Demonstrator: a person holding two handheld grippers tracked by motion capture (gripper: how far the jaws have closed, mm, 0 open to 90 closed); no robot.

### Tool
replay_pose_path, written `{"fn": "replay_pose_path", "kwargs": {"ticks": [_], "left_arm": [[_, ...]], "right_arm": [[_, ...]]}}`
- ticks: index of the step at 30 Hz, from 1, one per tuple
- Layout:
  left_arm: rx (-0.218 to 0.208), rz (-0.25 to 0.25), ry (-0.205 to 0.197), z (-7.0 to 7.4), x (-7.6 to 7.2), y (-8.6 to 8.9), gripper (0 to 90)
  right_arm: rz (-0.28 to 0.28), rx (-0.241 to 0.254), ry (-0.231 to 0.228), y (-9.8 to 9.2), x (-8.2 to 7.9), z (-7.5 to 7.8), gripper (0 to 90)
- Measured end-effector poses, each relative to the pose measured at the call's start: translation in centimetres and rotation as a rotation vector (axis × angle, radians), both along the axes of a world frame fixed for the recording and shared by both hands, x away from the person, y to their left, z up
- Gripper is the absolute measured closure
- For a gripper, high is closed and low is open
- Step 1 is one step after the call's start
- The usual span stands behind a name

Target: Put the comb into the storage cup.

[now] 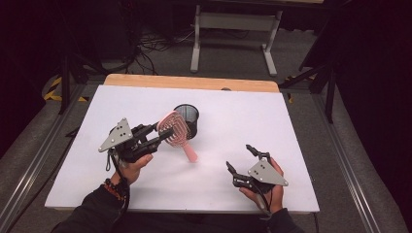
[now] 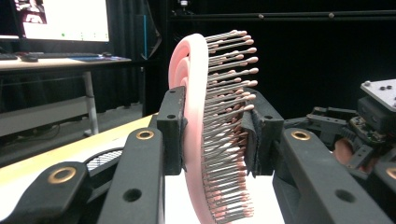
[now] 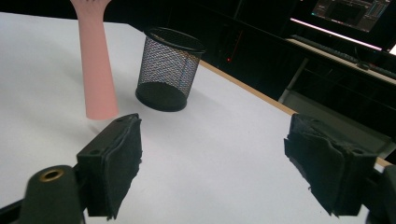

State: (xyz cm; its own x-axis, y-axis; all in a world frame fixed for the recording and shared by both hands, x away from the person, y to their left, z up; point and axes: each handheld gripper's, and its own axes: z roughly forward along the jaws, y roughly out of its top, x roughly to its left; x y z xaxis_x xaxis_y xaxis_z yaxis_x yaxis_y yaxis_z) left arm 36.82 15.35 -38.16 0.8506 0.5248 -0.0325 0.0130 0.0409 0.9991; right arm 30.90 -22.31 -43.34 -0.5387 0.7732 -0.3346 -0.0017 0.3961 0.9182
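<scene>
High view, tabletop (image 1: 252, 116): white, fills mid-frame.
Mesh cup (image 1: 187, 119): centre, upright.
Hairbrush (image 1: 176, 132): beside cup, raised; likely light, stiff; bristles springy, so hold head or handle.
Left gripper (image 1: 163, 133): fingers clamp brush head.
Right gripper (image 1: 241, 158): lower right, fingers apart, empty.

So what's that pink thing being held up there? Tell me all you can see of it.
It is a pink hairbrush, seemingly plastic, with an oval head of open curved ribs and rows of thin grey bristles with pinkish tips. The left gripper is shut on its head, one pad on the back, one on the bristles. The brush hangs tilted above the white table, handle slanting down, beside a black mesh cup.
</scene>
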Motion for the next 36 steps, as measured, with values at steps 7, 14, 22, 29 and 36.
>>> {"fn": "replay_pose_path", "kwargs": {"ticks": [7,14,22,29,36], "left_arm": [[0.012,0.025,-0.011,0.2,0.3,0.4,65.0],[0.029,0.038,-0.026,0.5,0.6,0.8,65.1],[0.025,0.076,-0.036,1.2,1.3,1.5,65.2],[0.003,0.102,-0.038,2.0,1.8,2.6,65.2],[0.010,0.128,-0.046,2.9,2.2,3.6,65.2]], "right_arm": [[-0.028,0.025,0.037,-1.1,-0.2,-0.5,10.7],[-0.038,0.029,0.055,-1.5,-0.1,-0.7,6.5],[-0.048,-0.005,0.054,-1.1,0.1,-1.0,6.9],[-0.051,-0.015,0.054,-1.1,0.1,-1.1,7.0],[-0.039,-0.018,0.054,-0.9,0.1,-1.1,7.2]]}}
